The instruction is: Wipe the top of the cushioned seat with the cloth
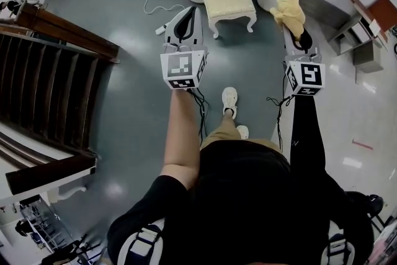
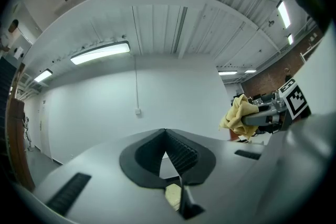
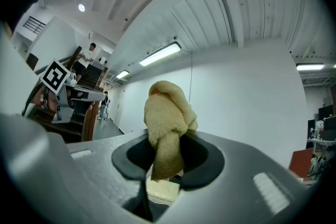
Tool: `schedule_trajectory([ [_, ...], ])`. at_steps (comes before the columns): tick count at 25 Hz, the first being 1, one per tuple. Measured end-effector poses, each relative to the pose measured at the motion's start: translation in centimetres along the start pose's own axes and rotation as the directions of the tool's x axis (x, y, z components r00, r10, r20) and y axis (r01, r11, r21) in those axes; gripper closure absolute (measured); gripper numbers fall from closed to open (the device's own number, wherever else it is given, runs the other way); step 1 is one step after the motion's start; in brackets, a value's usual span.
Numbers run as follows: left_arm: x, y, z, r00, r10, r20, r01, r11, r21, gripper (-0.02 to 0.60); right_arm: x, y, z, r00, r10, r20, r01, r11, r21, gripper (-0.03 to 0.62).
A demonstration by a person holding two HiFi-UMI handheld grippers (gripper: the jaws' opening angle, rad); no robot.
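Pre-wipe: cloth (image 3: 168,113) is clamped in right gripper (image 3: 167,157), left gripper (image 2: 173,165) closed w/ nothing; seat (image 1: 230,3) not yet reached, so cloth must be lowered onto it.

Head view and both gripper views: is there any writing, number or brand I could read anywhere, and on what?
None: no readable text shows in any view.
The left white marker cube and the right white marker cube bear only black square patterns, not letters.
The yellow terry cloth shows no tag.
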State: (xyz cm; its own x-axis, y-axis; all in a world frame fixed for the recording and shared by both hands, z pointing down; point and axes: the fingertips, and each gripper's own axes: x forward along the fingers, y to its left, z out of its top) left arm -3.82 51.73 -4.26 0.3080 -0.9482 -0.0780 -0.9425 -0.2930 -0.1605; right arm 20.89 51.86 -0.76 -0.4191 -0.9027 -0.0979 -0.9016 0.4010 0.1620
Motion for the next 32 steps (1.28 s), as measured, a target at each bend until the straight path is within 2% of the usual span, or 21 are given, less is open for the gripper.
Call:
schedule_trajectory([
  [15, 16.6, 7.4, -3.7, 0.997, -0.07, -0.017, 0.069, 0.996, -0.051, 0.574, 16.5, -3.5, -1.8, 1.0, -0.022, 0.014, 0.021, 0.999, 0.038, 0.491],
  [20, 20.0, 9.1, -4.3, 0.998, -0.065, -0.009, 0.065, 0.997, -0.042, 0.574, 19.4, -4.3, -2.8, 0.999, -0.036, 0.001, 0.036, 0.997, 0.066, 0.491],
  [24, 21.7, 10.0, -5.5, 0.998, -0.059, -0.026, 0.057, 0.996, -0.063, 0.574, 21.4, -5.5, -4.1, 0.998, -0.054, -0.034, 0.057, 0.994, 0.088, 0.491],
  [29, 24.1, 10.7, -6.8, 0.997, -0.057, -0.044, 0.053, 0.996, -0.073, 0.574, 24.3, -7.4, -6.0, 0.995, -0.076, -0.071, 0.087, 0.98, 0.177, 0.491],
  [32, 26.5, 11.8, -7.4, 0.998, -0.043, -0.046, 0.039, 0.996, -0.074, 0.574, 27.5, -7.8, -6.9, 0.996, -0.048, -0.081, 0.061, 0.984, 0.17, 0.491],
])
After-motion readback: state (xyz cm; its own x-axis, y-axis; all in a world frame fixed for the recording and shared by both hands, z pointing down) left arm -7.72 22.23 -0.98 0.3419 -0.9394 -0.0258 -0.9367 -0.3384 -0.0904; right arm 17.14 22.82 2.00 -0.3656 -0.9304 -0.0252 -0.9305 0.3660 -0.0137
